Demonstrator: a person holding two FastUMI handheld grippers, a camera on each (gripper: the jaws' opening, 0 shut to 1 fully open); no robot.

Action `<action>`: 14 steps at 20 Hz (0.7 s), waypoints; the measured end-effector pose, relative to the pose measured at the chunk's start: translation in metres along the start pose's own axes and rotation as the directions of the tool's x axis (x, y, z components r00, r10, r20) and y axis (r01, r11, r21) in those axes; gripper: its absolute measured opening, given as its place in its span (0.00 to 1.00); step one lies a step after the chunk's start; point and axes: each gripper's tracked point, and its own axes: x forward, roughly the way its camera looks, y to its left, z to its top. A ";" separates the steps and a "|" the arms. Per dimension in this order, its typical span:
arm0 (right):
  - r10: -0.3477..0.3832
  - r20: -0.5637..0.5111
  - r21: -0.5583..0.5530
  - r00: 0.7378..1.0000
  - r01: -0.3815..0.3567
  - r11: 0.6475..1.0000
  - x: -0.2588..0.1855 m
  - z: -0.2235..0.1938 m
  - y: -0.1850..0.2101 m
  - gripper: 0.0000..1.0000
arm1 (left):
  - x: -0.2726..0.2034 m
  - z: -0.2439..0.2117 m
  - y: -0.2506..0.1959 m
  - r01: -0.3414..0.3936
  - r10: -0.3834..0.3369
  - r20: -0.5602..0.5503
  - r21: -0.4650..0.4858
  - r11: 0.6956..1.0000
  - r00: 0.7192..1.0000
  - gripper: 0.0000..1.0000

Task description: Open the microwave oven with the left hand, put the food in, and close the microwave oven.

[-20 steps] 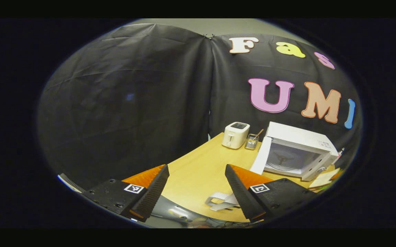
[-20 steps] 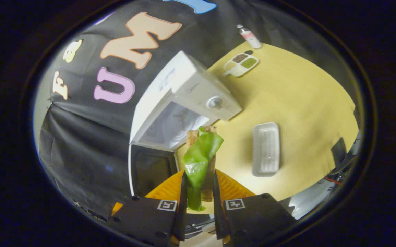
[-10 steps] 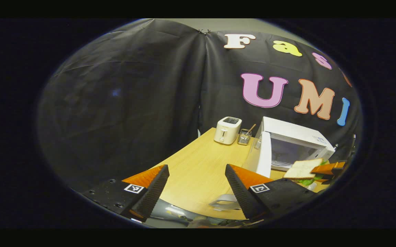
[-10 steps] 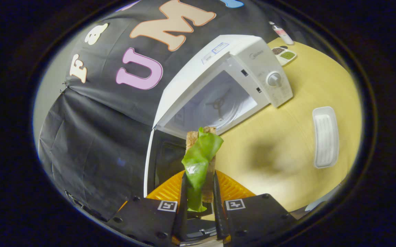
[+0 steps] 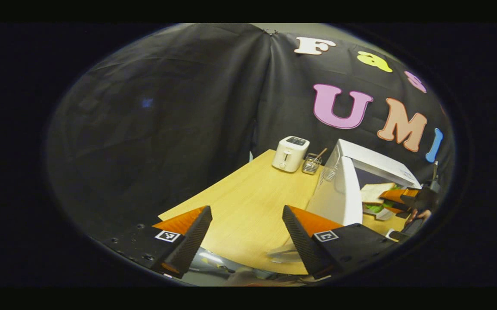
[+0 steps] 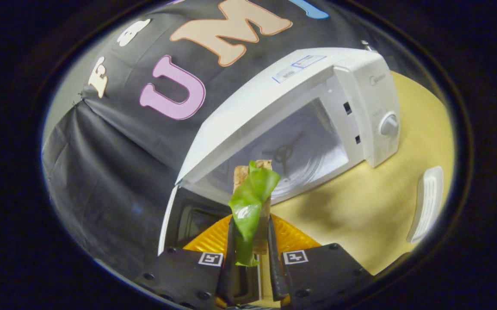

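The sandwich was pinched upright between the right gripper jaws, just before the open microwave cavity. The left gripper was held spread and empty over the table. The food would best be carried in level and set on the turntable, clear of the door.

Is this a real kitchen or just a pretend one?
Probably a pretend kitchen set up in a booth. A white microwave with its door open and a toaster sit on a wooden table, but black cloth hangs behind them instead of kitchen walls.
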 end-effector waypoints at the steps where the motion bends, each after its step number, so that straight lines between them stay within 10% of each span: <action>1: -0.019 0.000 -0.022 1.000 0.019 1.000 0.011 -0.001 -0.005 0.36 | 0.001 -0.001 0.001 -0.006 0.006 -0.003 -0.002 1.000 1.000 0.97; 14: -0.087 0.204 -0.252 0.975 0.138 0.958 0.080 0.050 -0.002 0.43 | 0.011 -0.007 0.010 -0.053 0.052 -0.042 -0.025 0.998 0.998 0.96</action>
